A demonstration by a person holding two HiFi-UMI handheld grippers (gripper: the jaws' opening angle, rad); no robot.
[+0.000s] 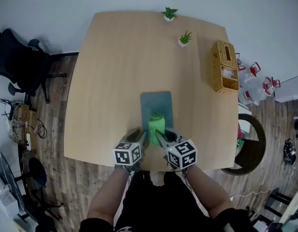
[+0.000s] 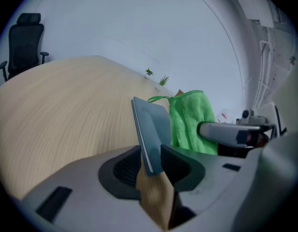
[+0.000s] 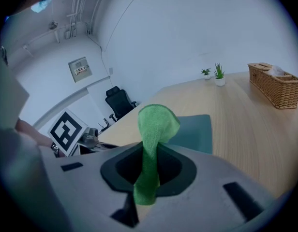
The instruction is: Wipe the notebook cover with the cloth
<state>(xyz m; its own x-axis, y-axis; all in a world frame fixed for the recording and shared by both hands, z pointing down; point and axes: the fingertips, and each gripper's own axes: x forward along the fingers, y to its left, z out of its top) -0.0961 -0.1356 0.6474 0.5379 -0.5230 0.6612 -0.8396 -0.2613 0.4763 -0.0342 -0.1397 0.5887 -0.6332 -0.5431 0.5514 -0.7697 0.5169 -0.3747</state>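
- While the person stands at the near edge of the tabletop [image 1: 115, 81], both forearms reach forward and the two grippers sit close together, just short of touching, over the near middle of the wood.
- A grey-blue notebook [image 1: 156, 100] lies on the tabletop right in front of the grippers, its long side running away from the person and its near end reaching in between them.
- On the person's left, the left gripper [image 2: 151, 161] has its fingers [image 2: 175, 163] pinching the notebook's near edge: the thin edge with its pale pages stands between the two dark pads with no gap showing on either side.
- On the other side, the right gripper [image 3: 149, 166] has its fingers [image 3: 173, 166] pressed onto a green cloth [image 3: 156, 124], which rises out of the grip in a narrow bunched strip and folds over at the top.
- From above, the cloth lies over the near part of the notebook's cover, between the two grippers; whether it presses on the cover I cannot tell.
- Further back on the tabletop, well apart from the notebook, stand two small potted plants [image 1: 169, 14] near the far edge.
- Along the right edge is a wicker basket [image 1: 224, 66].
- Off the tabletop's left corner, on the wooden floor, stands a black office chair [image 1: 18, 62].
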